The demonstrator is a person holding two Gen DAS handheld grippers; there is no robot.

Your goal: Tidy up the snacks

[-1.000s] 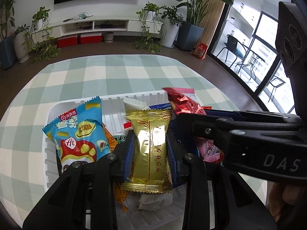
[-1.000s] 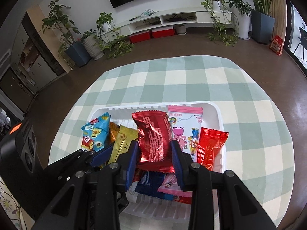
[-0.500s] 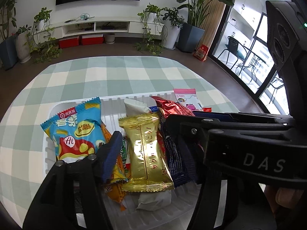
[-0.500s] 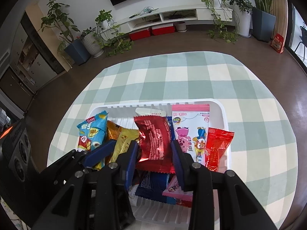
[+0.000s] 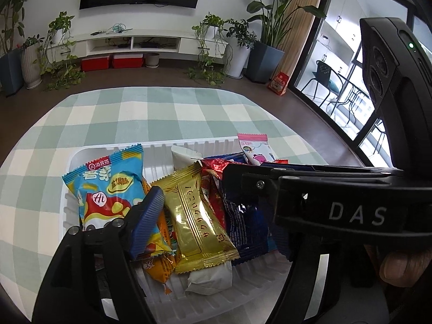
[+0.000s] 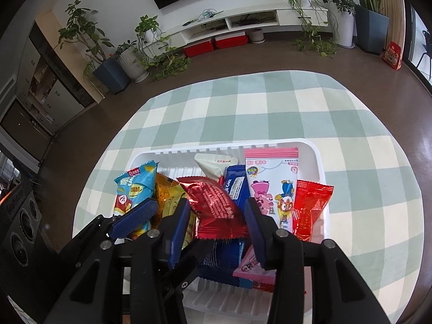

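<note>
A white ribbed tray [image 5: 189, 145] [image 6: 310, 145] on the checked cloth holds several snack packets. In the left wrist view a gold packet [image 5: 197, 216] lies between a light blue chip bag [image 5: 108, 189] and a dark blue packet [image 5: 243, 224]. My left gripper [image 5: 205, 216] is open over the gold packet, its right finger hidden behind my other gripper. In the right wrist view my right gripper [image 6: 216, 213] is open, with a dark red foil packet [image 6: 216, 205] lying loose between its fingers. A pink cartoon packet [image 6: 272, 183] and a bright red packet [image 6: 310, 208] lie to the right.
The green and cream checked cloth [image 6: 270, 102] covers a round table with brown floor around it. My right gripper's black body [image 5: 337, 202] crosses the right half of the left wrist view. Plants and a white TV shelf stand far behind.
My left gripper has opened and let the gold packet drop into the tray. My right gripper has opened off the dark red packet, which now leans left in the tray.
</note>
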